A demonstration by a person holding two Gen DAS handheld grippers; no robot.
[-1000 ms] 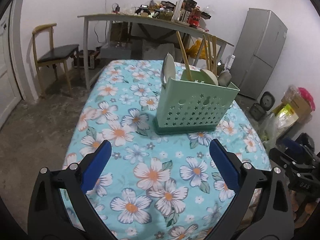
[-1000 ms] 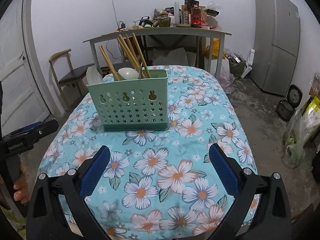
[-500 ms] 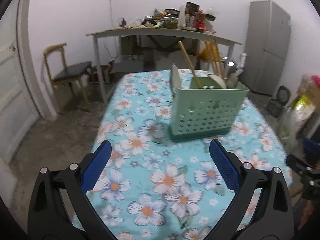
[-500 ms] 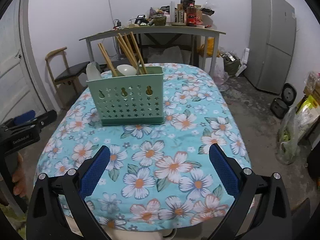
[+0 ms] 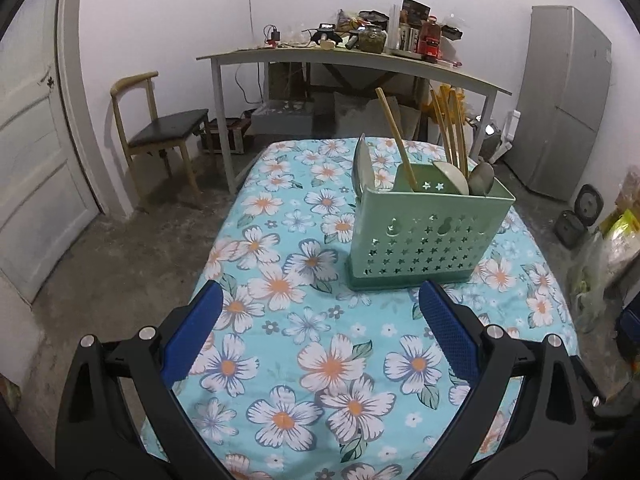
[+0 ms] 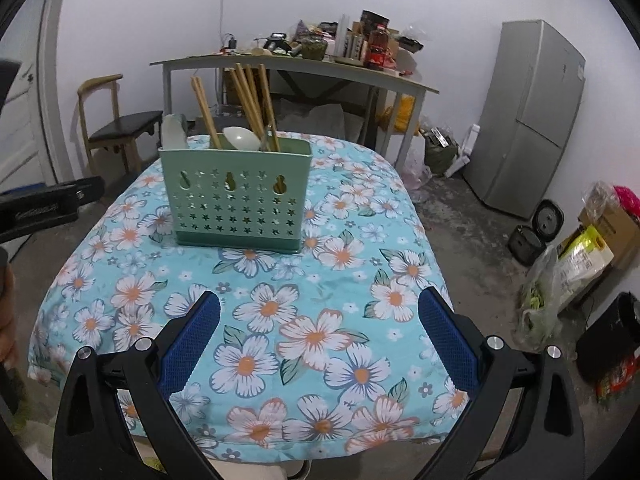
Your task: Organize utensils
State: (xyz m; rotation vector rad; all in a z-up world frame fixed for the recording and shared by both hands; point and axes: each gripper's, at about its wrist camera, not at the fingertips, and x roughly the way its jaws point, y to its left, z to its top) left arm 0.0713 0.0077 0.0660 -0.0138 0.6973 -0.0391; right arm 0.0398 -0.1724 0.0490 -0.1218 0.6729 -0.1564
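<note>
A green perforated utensil holder (image 5: 424, 236) stands on the floral tablecloth (image 5: 320, 360). It holds wooden chopsticks (image 5: 398, 144), pale spoons (image 5: 366, 168) and a metal spoon (image 5: 482, 178). It also shows in the right wrist view (image 6: 236, 200), with chopsticks (image 6: 250, 100) and a pale spoon (image 6: 242, 138) in it. My left gripper (image 5: 320, 332) is open and empty above the table's near edge, short of the holder. My right gripper (image 6: 318, 336) is open and empty, also short of the holder. The left gripper's body (image 6: 48, 204) shows at the left edge of the right wrist view.
A cluttered grey table (image 5: 360, 64) stands behind. A wooden chair (image 5: 160, 132) is at the left, by a white door (image 5: 36, 160). A grey fridge (image 6: 528, 120) is at the right. Bags and boxes (image 6: 580, 256) lie on the floor at the right.
Both grippers have drawn back and shifted a little; the holder sits slightly farther in the right view. The left view swung left then settled. Jaws stay open and empty.
</note>
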